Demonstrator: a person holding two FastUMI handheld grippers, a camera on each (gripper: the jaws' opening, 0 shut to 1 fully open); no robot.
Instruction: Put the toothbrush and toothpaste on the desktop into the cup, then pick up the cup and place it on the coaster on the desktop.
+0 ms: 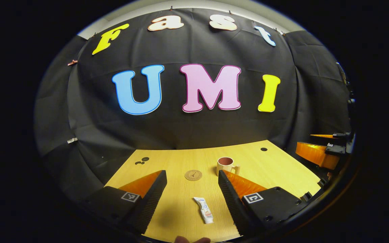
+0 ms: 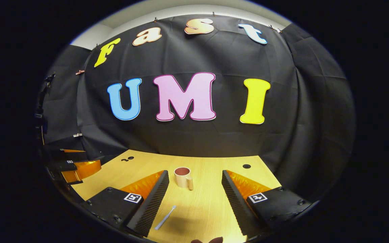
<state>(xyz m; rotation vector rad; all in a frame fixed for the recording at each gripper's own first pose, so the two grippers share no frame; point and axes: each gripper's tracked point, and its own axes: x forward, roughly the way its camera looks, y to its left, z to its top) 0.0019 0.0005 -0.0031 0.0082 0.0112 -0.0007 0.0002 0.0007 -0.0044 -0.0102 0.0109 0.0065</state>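
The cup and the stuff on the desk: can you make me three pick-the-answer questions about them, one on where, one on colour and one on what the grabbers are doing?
1. In the left gripper view, what lies on the desk between the left gripper's fingers?
A. the toothpaste
B. a spoon
C. a plate

2. What colour is the inside of the cup?
A. bright green
B. reddish brown
C. blue

3. How is the right gripper?
A. shut on the cup
B. shut on the toothbrush
C. open, holding nothing

Answers:
1 A, the tube lies flat in the gap, nearer than the coaster.
2 B, the inside looks reddish brown and the outside is cream.
3 C, its fingers stand wide apart above the desk.
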